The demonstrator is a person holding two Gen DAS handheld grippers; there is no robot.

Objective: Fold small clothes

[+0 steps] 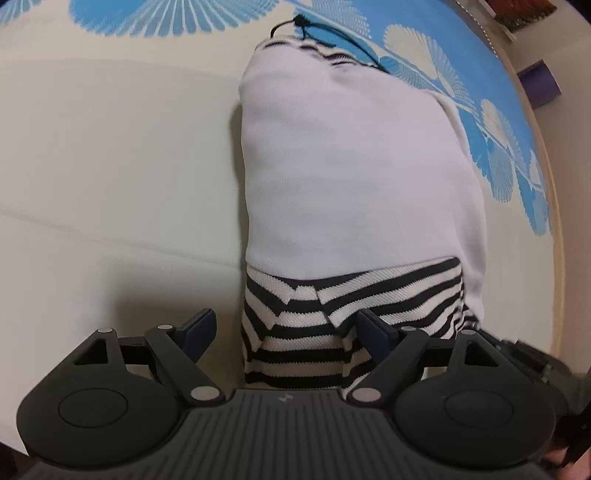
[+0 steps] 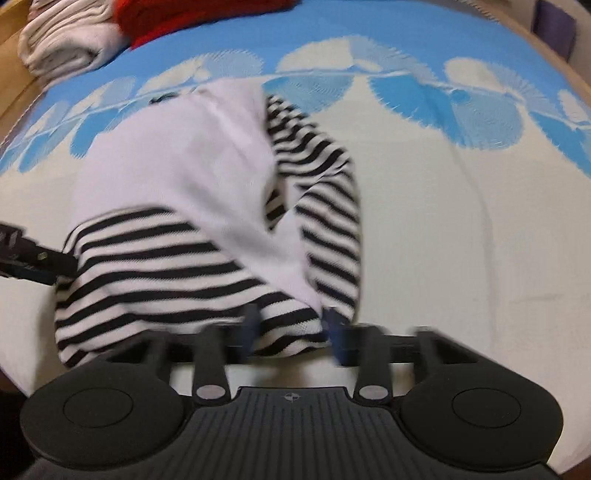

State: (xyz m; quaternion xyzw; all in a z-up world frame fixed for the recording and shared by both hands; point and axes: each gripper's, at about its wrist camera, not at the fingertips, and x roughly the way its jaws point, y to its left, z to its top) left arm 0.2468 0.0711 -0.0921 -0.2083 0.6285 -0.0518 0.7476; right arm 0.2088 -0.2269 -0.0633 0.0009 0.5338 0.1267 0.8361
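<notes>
Cream bedding (image 1: 110,166) with a blue fan-leaf border is lying under everything we are working on, and in the right wrist view a pale folded pile (image 2: 66,40) and something red (image 2: 192,14) are sitting together at its far edge. We are looking down on the small garment (image 1: 351,166), a white top with black-and-white striped parts, which is lying folded in the middle of the cover with a thin black cord (image 1: 314,33) trailing from its far end. We are holding the left gripper (image 1: 286,332) over the garment's near striped hem with its jaws spread wide; the left finger is standing over bare bedding and the right finger (image 1: 373,332) over the stripes, and nothing is being squeezed between them. We are keeping the right gripper (image 2: 291,328) at the near right corner, where its jaws are drawn in on a bunched striped fold (image 2: 288,332); motion blur is softening this view, but the pads seem to be pinching the cloth.
</notes>
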